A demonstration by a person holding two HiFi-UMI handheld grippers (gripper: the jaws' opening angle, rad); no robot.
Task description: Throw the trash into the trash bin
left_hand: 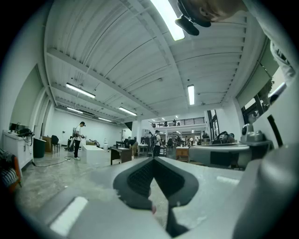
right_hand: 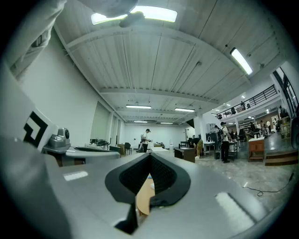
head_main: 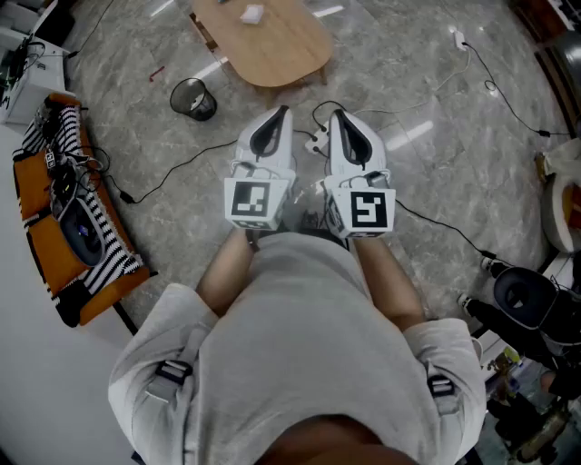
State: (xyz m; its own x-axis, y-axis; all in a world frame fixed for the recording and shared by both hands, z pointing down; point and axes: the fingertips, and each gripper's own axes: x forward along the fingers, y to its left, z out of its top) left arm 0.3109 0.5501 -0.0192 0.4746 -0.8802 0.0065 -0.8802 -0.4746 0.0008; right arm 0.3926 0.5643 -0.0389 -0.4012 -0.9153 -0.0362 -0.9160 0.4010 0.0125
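The white left gripper [head_main: 280, 113] and white right gripper [head_main: 339, 114] sit side by side, jaws pressed together on nothing; the round black mesh trash bin [head_main: 192, 98] stands beside the low oval wooden table [head_main: 277, 45], a small crumpled white scrap [head_main: 251, 14] lying on it

The left gripper [head_main: 276, 120] and right gripper [head_main: 342, 122] are viewed steeply from overhead, close. Both gripper views are aimed level across the hall; the wooden table [head_main: 272, 41] [right_hand: 141, 201] is shared between the head view and the right gripper view.

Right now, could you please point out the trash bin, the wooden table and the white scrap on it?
trash bin [head_main: 201, 107], head view, mesh wall
wooden table [head_main: 277, 47], head view, bare top
white scrap [head_main: 251, 14], head view, its middle
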